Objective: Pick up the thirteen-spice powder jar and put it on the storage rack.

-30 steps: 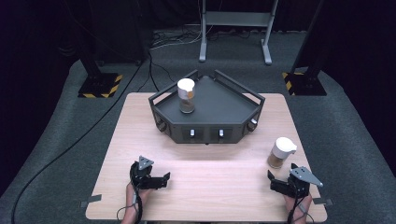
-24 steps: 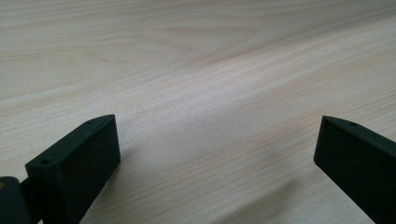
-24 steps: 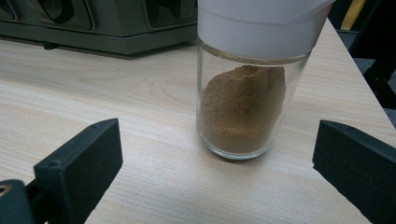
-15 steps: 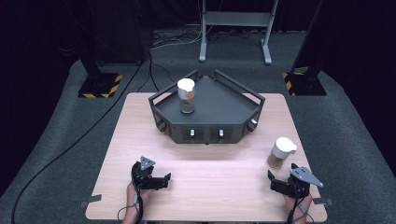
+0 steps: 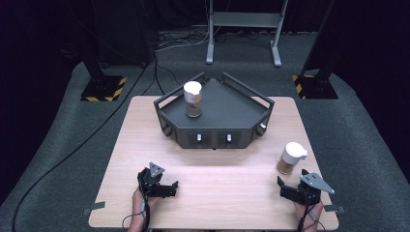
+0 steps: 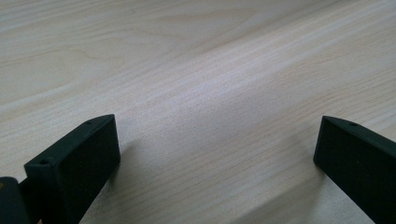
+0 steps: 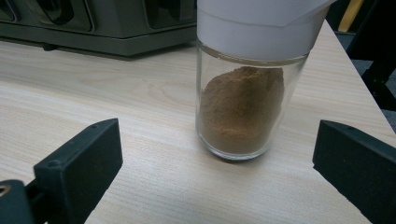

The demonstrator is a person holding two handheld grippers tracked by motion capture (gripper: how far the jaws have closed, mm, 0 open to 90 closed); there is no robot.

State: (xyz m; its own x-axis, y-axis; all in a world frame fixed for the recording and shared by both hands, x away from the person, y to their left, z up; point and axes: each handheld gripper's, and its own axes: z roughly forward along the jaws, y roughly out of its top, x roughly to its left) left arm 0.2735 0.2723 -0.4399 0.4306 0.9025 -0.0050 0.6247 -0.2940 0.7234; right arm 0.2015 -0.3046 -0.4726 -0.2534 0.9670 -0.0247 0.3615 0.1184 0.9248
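Spice jar (image 7: 243,100): upright on the desk (image 5: 208,169), just ahead of your right gripper (image 7: 217,161).
Right gripper: jaws spread, empty.
Left gripper (image 5: 162,186): released, well apart.
Nearer hand: right.

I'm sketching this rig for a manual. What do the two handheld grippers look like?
Both are black. The left gripper and the right gripper each carry a grey three-cornered plate on top, and a thin dark cable trails back from each along the forearm. Up close, the jaws are flat, matte black blocks with a small hole near the tip.
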